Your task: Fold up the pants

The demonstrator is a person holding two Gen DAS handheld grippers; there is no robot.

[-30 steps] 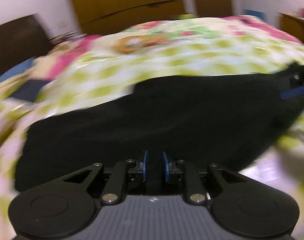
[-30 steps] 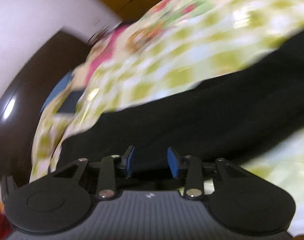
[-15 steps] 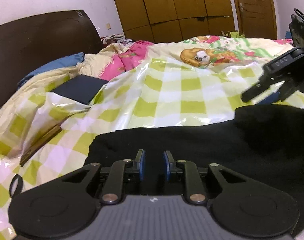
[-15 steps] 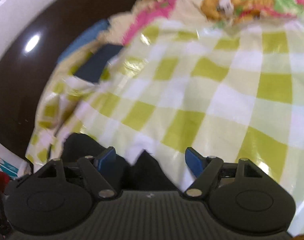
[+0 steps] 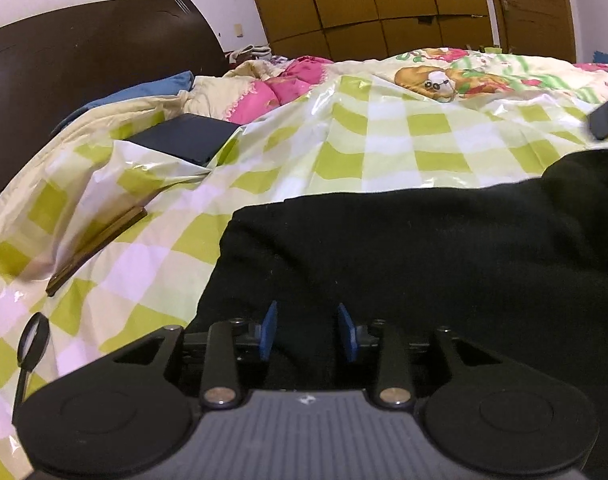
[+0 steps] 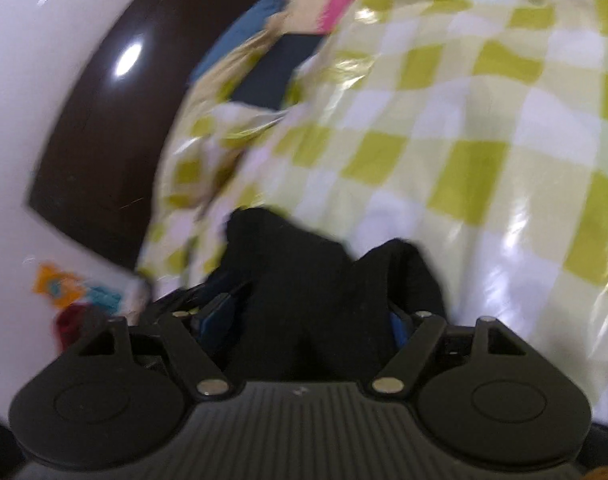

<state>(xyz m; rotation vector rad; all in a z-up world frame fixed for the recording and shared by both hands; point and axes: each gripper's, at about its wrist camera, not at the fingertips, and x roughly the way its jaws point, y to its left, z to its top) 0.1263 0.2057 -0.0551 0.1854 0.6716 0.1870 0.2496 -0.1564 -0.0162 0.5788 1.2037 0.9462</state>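
The black pants (image 5: 424,248) lie flat on a green-checked plastic sheet (image 5: 384,148) over the bed, and their left edge shows in the left wrist view. My left gripper (image 5: 307,332) sits low over that edge. Its jaws are opening, with black cloth under and between the blue pads (image 5: 269,332), which do not press on it. In the right wrist view a bunched end of the pants (image 6: 288,248) rises between the wide jaws of my right gripper (image 6: 307,320). These jaws are closing slightly, and the cloth partly hides the pads.
A dark headboard (image 5: 84,60) runs along the left. A navy flat box (image 5: 184,138) and a thin brown board (image 5: 96,248) lie on the sheet left of the pants. Pink bedding (image 5: 288,84) and a wooden wardrobe (image 5: 384,0) are behind.
Both views have swung left towards the headboard and the pants now lie still. The left jaws have widened. The right jaws went from narrow to wide, with bunched cloth now between them.
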